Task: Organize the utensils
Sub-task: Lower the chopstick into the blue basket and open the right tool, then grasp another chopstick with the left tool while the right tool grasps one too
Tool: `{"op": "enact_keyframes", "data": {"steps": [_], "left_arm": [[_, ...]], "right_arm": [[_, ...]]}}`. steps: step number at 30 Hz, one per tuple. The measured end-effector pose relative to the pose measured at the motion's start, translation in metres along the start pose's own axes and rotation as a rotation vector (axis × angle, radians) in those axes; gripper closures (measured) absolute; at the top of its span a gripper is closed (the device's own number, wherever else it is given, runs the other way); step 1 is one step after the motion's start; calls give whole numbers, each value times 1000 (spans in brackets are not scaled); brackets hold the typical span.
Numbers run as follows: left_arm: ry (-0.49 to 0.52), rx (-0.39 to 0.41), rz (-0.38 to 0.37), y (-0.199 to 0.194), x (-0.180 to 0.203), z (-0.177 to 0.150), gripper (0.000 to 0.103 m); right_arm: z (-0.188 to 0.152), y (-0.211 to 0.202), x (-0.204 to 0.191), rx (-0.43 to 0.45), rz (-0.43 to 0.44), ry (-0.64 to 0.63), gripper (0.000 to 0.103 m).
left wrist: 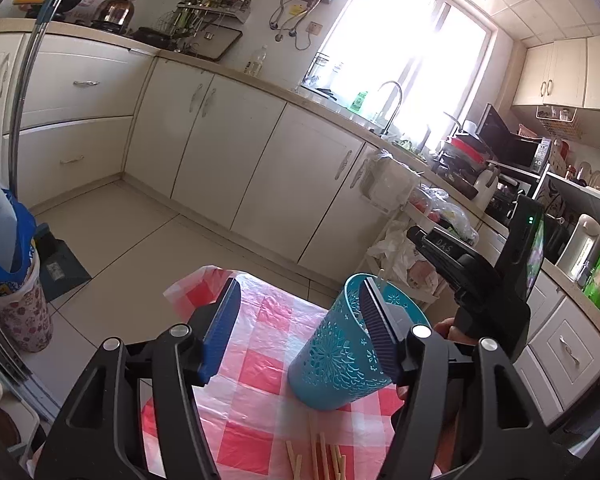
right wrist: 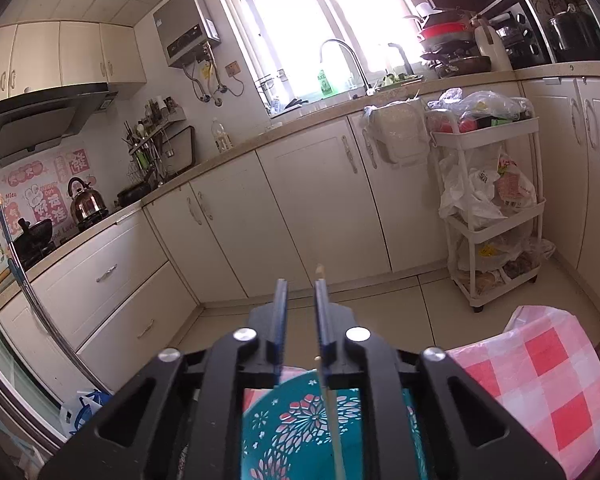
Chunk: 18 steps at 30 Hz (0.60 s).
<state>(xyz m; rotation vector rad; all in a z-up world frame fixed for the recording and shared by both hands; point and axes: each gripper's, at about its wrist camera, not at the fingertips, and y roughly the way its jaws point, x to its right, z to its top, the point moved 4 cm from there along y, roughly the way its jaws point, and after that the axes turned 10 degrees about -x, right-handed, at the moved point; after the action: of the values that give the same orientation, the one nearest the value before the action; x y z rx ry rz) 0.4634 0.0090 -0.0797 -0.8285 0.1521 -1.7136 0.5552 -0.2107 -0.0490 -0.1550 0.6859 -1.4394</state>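
The left gripper stands spread, nothing pinched: its left pad hangs over the checked worktop, its right pad sits at or just inside the rim of the teal cup, so the cup's near wall lies between the fingers without being squeezed, as far as the left wrist view shows. The cup leans toward the left in that view; I cannot tell whether the finger props it. Below the left gripper, at the near edge, several chopsticks lie loose on the worktop. To the right, beyond the cup, the right gripper hovers over the cup's mouth, held by a hand. Its jaws stand slightly apart, and one chopstick runs along the inner face of its right pad, lower end pointing down into the cup. The gap looks wider than the stick, so this reads as the release of a chopstick into the cup. Next, I judge, the right gripper needs to clear the rim and reach down to the loose sticks, taking one by its middle, while the left steadies the cup.
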Motion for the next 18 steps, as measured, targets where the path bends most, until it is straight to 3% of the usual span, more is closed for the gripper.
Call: {"op": "enact_keyframes", "data": {"steps": [4,7,10,13,15,18], "left_arm": [[8,0,5,-1,5,0,43],[18,-2,12,-2,5,0,42],[40,-29,27,2,5,-2,41],[65,-82,56,11,3,-8,41],[94,-150,79,21,2,-17,41],[152,-250,103,33,4,-37,41]], "right_arm": [[-6,-18,-1,5,13,-39,71],[-8,-53,8,45,24,-36,71],[-27,-96,23,45,11,-31,64],[-70,-123,41,-57,-24,-40,63],[-110,-131,57,-169,-45,-30,64],[-167,-131,76,-337,-54,-5,72]]}}
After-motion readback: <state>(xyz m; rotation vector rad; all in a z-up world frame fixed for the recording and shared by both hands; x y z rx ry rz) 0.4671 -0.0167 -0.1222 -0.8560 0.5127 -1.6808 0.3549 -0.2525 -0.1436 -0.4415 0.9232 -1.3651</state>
